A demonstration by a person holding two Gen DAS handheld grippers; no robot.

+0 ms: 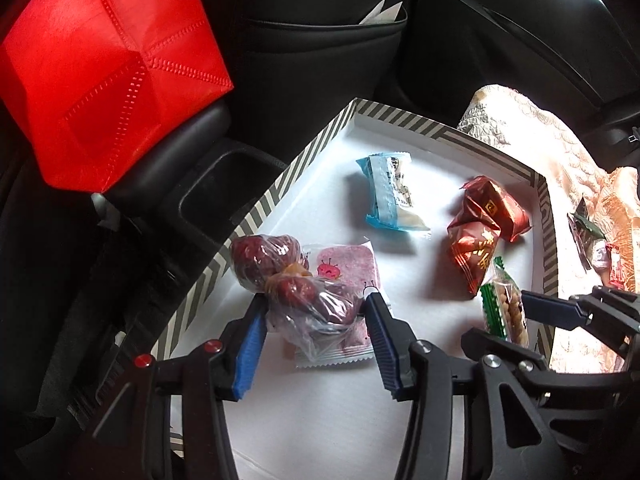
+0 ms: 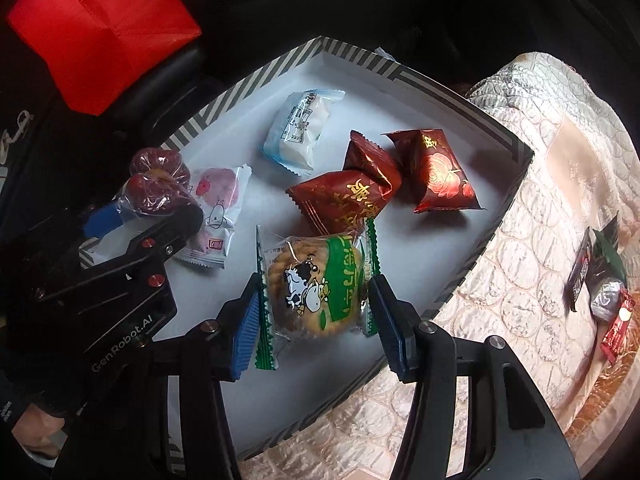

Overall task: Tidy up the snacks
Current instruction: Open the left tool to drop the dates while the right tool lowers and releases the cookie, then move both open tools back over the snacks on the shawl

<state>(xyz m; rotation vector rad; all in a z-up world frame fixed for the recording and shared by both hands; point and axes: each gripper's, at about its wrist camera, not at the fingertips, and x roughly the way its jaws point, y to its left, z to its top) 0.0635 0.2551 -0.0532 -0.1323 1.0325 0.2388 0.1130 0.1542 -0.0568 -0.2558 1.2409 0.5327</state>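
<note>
Your right gripper (image 2: 314, 312) brackets the green cow-print biscuit pack (image 2: 312, 284) over the near part of the striped tray (image 2: 500, 216). Pads sit at the wrapper's crimped ends, jaws spread. I can't tell if they're actually pinching it or just flanking it.

Your left gripper (image 1: 316, 320) is at the tray's left edge, straddling the clear bag of red dates (image 1: 280, 276). Jaws are wide, no squeeze visible. The bag rests partly on the pink cartoon-print packet (image 1: 352, 268).

Handling, my read:
- Biscuit pack: light, slick film, brittle inside. Grip across the biscuit body with low force; the crimp tails will slip or fold.
- Date bag: soft, lumpy, loose film. Close on the dates, not on slack plastic, or it'll slide out. Watch that the pink packet doesn't lift with it.

Farther in from the tray's near edge:
- two dark red foil packs (image 2: 384, 188) at mid-tray, overlapping
- blue-and-white wrapped snack (image 2: 300, 136) toward the far rim

Right of the tray, a few small wrapped snacks (image 2: 600, 280) lie loose on the quilted cover (image 2: 540, 160), not yet in the tray. Red fabric bag (image 1: 108, 76) sits beyond the tray's left side.
</note>
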